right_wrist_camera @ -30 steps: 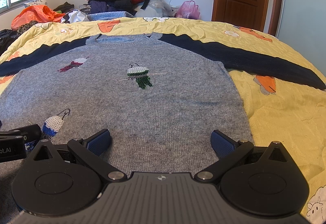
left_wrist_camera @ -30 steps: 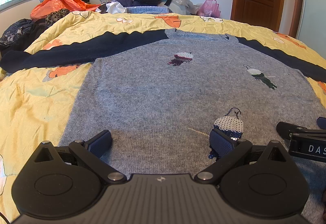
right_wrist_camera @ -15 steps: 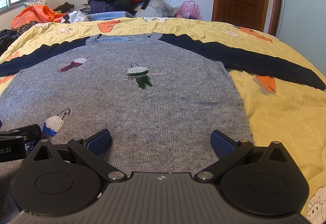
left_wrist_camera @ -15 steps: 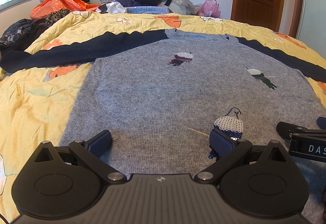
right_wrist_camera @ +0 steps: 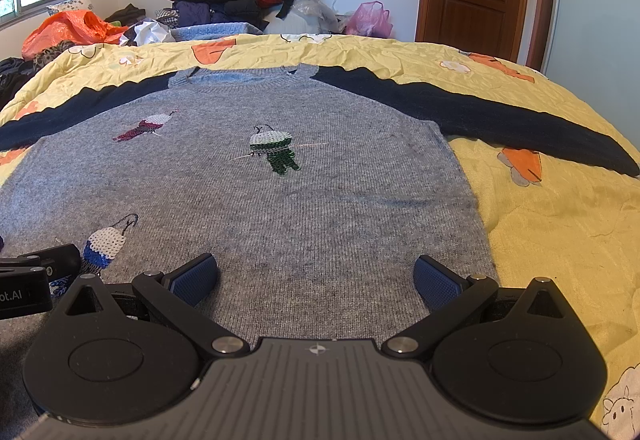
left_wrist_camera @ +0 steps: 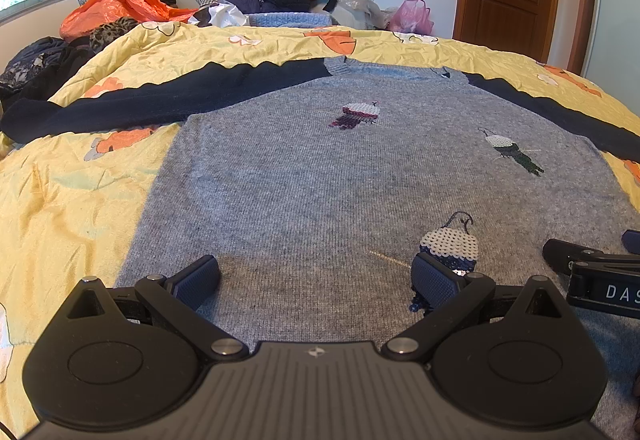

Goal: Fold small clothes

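Sweater [left_wrist_camera: 320, 192]: soft, limp knit, light, flat on bed [left_wrist_camera: 80, 200]. Left tool [left_wrist_camera: 316, 276], right tool [right_wrist_camera: 316, 276]: fingers apart, empty, at hem. Likely pinch hem corners.

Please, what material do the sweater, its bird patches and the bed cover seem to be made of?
Sweater: probably wool or a wool blend; fine knit ribs and a slightly fuzzy, matte surface show.
Bird patches: apparently sequins; small overlapping shiny discs in rows.
Bed cover: likely thin woven cotton or polyester; smooth printed surface with many sharp creases.
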`<state>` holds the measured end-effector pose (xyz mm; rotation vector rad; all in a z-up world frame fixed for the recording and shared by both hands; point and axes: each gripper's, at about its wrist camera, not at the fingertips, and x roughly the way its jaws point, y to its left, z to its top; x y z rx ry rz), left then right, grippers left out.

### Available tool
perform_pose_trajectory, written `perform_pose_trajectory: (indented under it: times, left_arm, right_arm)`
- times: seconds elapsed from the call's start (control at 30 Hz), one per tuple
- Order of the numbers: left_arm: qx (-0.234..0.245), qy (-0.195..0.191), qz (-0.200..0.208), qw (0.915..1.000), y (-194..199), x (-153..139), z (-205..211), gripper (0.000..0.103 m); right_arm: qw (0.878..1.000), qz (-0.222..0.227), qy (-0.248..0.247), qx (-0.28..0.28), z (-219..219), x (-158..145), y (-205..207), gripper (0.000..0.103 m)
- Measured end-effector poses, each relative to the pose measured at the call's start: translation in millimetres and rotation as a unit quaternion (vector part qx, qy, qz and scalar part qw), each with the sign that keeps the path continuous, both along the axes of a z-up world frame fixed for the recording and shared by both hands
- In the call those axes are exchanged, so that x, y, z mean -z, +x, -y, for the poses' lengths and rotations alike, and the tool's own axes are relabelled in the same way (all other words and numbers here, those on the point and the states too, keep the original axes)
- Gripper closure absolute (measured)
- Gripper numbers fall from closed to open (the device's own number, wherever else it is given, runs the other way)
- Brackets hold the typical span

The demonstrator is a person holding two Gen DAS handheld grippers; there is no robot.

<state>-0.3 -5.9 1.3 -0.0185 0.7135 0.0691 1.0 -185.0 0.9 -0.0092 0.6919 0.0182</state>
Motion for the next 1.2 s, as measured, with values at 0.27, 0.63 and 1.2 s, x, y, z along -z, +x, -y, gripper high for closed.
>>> perform_pose_trajectory:
  times: [0.27, 0.63, 1.2]
  left_arm:
    - [0.000, 0.000, 0.000, 1.0000, 0, 0, 0, 0.000]
    - [0.000, 0.000, 0.000, 1.0000, 0, 0, 0, 0.000]
    - [0.000, 0.000, 0.000, 1.0000, 0, 0, 0, 0.000]
  right_arm:
    - [1.000, 0.000, 0.000, 0.000, 0, 0, 0, 0.000]
    - [0.991, -0.026, 0.115, -0.066, 38, -24, 6, 0.000]
    - [0.834, 0.118, 0.457, 0.288, 362, -16, 44, 0.001]
